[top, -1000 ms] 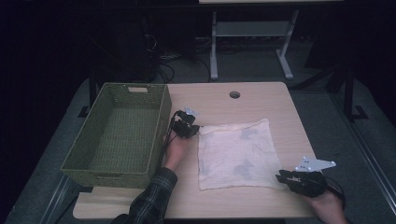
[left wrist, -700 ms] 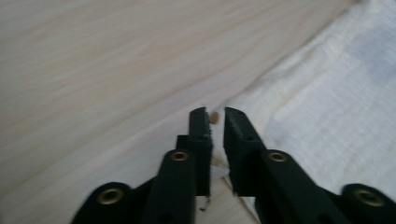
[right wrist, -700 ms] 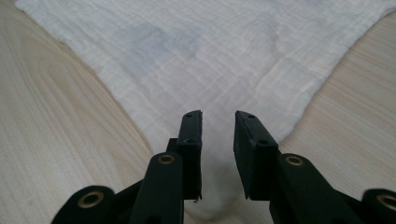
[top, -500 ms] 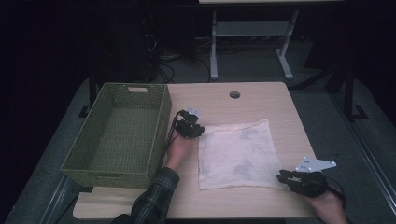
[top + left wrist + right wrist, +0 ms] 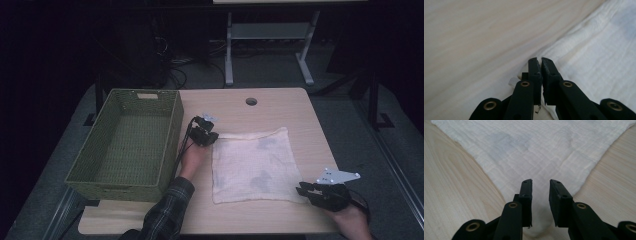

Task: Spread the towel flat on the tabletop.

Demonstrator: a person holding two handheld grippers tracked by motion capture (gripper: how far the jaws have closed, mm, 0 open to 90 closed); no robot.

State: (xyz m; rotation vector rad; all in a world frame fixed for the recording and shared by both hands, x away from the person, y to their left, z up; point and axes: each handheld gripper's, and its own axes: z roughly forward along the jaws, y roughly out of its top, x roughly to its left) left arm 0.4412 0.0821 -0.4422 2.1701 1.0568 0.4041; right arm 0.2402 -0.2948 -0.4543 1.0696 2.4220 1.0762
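High view, from left to right: a green woven basket [image 5: 125, 145] with a box shape sits at the table's left side, and nothing lies inside it. Just right of it, the left gripper [image 5: 207, 135] rests at the far left corner of a white square cloth [image 5: 255, 165]. The cloth lies flat on the pale wooden table [image 5: 280, 107] and has a few faint grey spots. The right gripper [image 5: 307, 190] sits at the cloth's near right corner.

Left gripper view shows the cloth's soft crinkly weave up close, with the black jaws having just closed, pinching the cloth's edge between them. Right gripper view shows those jaws a little apart, one on each side of the cloth's corner, not pressing it.
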